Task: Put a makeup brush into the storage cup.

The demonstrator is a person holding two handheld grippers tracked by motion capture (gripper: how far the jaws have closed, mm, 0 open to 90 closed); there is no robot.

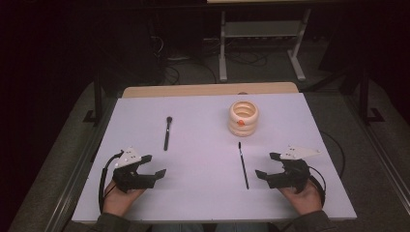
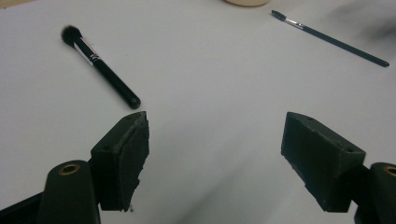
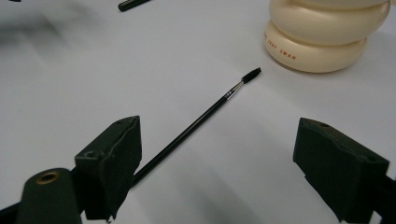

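Observation:
A thick black makeup brush (image 1: 167,132) (image 2: 100,64) lies on the white table (image 1: 203,193), left of centre, its bristles pointing away. To the right lies a thin black brush (image 1: 242,165) (image 3: 201,117) (image 2: 327,38). A cream ribbed holder (image 1: 243,118) (image 3: 322,37) made of stacked rings stands behind that thin brush. My left gripper (image 1: 155,165) (image 2: 217,154) rests open near the front left, below the thick brush, nothing between its jaws. At the front right, my right gripper (image 1: 268,165) (image 3: 219,163) is open too, just right of the thin brush's handle end.
A wooden strip (image 1: 208,90) borders the table's far edge. Beyond it stand a metal frame (image 1: 261,43) and cables on a dark floor. Black cables trail from both grippers by the table's side edges.

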